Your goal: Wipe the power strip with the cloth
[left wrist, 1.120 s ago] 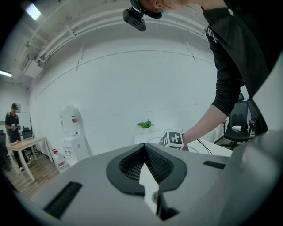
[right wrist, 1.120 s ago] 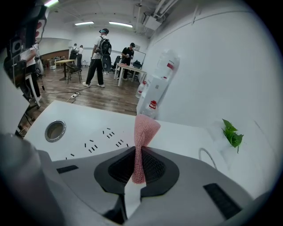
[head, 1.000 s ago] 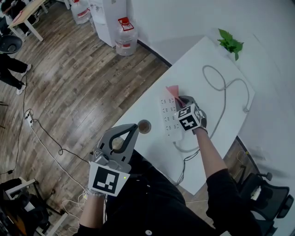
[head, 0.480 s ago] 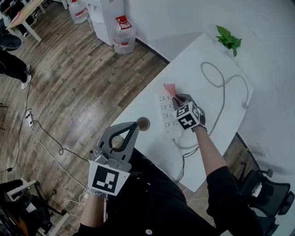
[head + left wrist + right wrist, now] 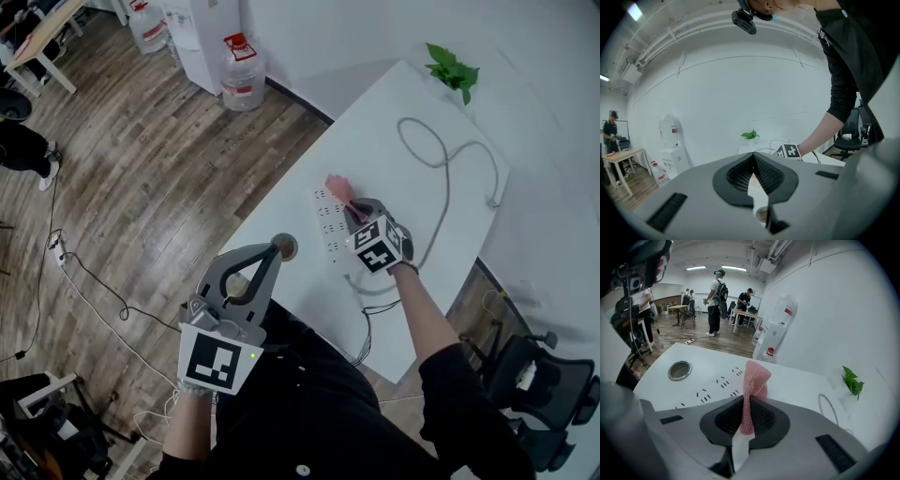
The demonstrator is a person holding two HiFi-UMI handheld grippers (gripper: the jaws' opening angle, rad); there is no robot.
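Head view:
- White table [image 5: 412, 122] stood over a wood floor [image 5: 141, 187].
- White strip [image 5: 328, 223] lay flat near the table's middle, lengthwise, with socket rows facing up.
- Right gripper [image 5: 352, 208] was over the strip's far end, jaws clamped on a pink cloth [image 5: 337, 187].
- The cloth's free end stuck out past the tips and sat at the strip's far end. Actual contact with the strip could not be made out.
- Grey cable [image 5: 446, 187] looped across the far half of the table, well apart from the cloth.
- Plant [image 5: 450, 67] was at the far corner.
- Round metal grommet [image 5: 284, 247] was set in the table's near-left edge.
- Left gripper [image 5: 273, 253] was held at that edge, tips just beside the grommet. Its height above the table was unclear.
- 1 water bottle [image 5: 240, 73] stood on the floor by the wall.

Right gripper view:
- Right gripper [image 5: 749, 420]: both pads pinched the cloth [image 5: 753, 380], which rose in 1 twisted fold between them.
- The strip [image 5: 712, 387] lay beyond and left of the fold.
- The grommet [image 5: 679, 370] was further left.
- The plant [image 5: 852, 380] and a loop of cable [image 5: 826, 405] were at right.

Left gripper view:
- Left gripper [image 5: 753, 161]: jaws closed tip to tip, nothing gripped between them.
- Only a sliver of table showed through the gap lower down.
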